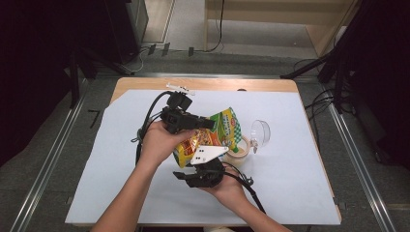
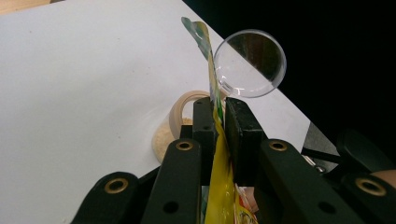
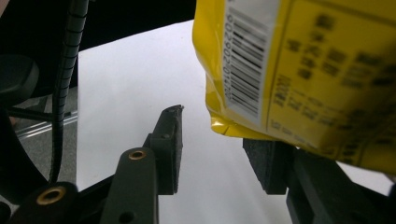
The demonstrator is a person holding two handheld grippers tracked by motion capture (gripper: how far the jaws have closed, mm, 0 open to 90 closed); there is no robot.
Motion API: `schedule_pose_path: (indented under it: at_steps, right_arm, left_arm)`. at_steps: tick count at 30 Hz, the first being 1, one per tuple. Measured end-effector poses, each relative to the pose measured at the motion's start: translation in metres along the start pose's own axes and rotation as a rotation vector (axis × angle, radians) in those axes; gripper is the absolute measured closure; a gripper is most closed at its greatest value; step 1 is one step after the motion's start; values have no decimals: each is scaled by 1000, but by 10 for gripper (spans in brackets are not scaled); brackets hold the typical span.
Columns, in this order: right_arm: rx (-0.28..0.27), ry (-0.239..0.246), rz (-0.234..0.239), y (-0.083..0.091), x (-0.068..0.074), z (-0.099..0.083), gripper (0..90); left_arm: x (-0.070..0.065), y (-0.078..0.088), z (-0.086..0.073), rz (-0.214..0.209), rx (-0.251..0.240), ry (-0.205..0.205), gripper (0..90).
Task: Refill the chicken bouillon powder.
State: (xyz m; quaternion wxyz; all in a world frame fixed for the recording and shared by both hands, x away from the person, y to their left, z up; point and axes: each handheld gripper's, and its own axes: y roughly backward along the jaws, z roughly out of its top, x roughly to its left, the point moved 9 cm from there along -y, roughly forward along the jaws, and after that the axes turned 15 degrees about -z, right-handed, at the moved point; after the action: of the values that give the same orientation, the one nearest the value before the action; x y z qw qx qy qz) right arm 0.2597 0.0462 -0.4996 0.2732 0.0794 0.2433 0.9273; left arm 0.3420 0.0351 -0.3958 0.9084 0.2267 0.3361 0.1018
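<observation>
I see the left tool (image 2: 218,116) clamped on the top edge of the snack bag (image 1: 212,135), held above the bench (image 1: 121,159) near the tape roll (image 1: 240,151), while the right tool (image 3: 219,149) gapes apart just under the bag's corner.

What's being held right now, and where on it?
The left hand-held gripper pinches the yellow snack bag by its thin edge; the right hand-held gripper stands open beneath it.
</observation>
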Motion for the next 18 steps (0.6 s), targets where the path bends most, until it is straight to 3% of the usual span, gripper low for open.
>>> schedule_pose_path:
  at_steps: [7,18]
  right_arm:
    - [14,-16,-3,-2,2,-9,547]
    - [20,-7,-35,-1,-5,-19,520]
  left_arm:
    - [5,5,-9,-40,-24,20,844]
    - [6,9,-15,-55,-30,16,849]
